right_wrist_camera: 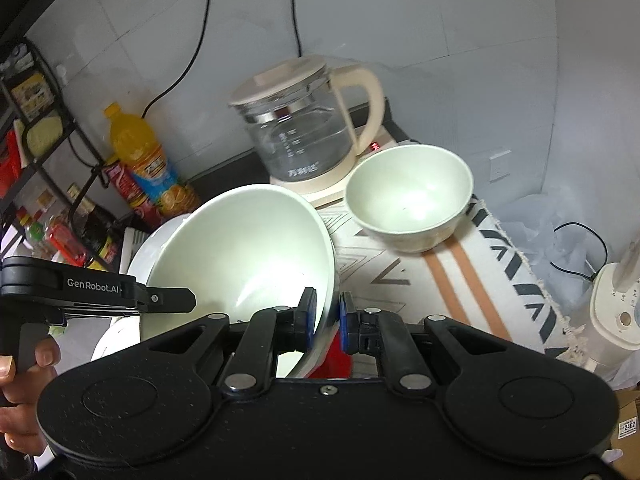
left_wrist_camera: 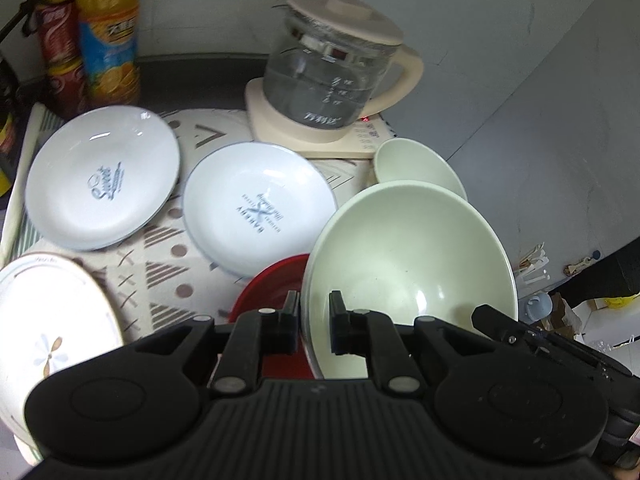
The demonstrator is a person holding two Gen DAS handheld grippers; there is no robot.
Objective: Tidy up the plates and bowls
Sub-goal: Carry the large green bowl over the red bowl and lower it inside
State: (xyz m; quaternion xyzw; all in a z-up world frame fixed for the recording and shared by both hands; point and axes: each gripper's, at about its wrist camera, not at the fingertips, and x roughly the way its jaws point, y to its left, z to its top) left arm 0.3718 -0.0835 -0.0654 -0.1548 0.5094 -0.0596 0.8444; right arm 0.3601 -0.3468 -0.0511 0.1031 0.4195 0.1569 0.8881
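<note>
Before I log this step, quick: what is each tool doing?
Left tool: shut on the big bowl rim.
Right tool: shut on the same bowl's rim, opposite side.

Both tongs are matte black with silver pivot screws; right tongs [right_wrist_camera: 324,322] have blue pads, left tongs [left_wrist_camera: 314,320] black.

A patterned cloth [left_wrist_camera: 160,280] covers the bench. On it lie two white plates [left_wrist_camera: 102,178] [left_wrist_camera: 258,208], a flower-printed plate [left_wrist_camera: 48,320], a small green bowl [right_wrist_camera: 408,196] and a kettle base [left_wrist_camera: 320,136]. Two drink bottles [left_wrist_camera: 108,32] stand behind.
</note>
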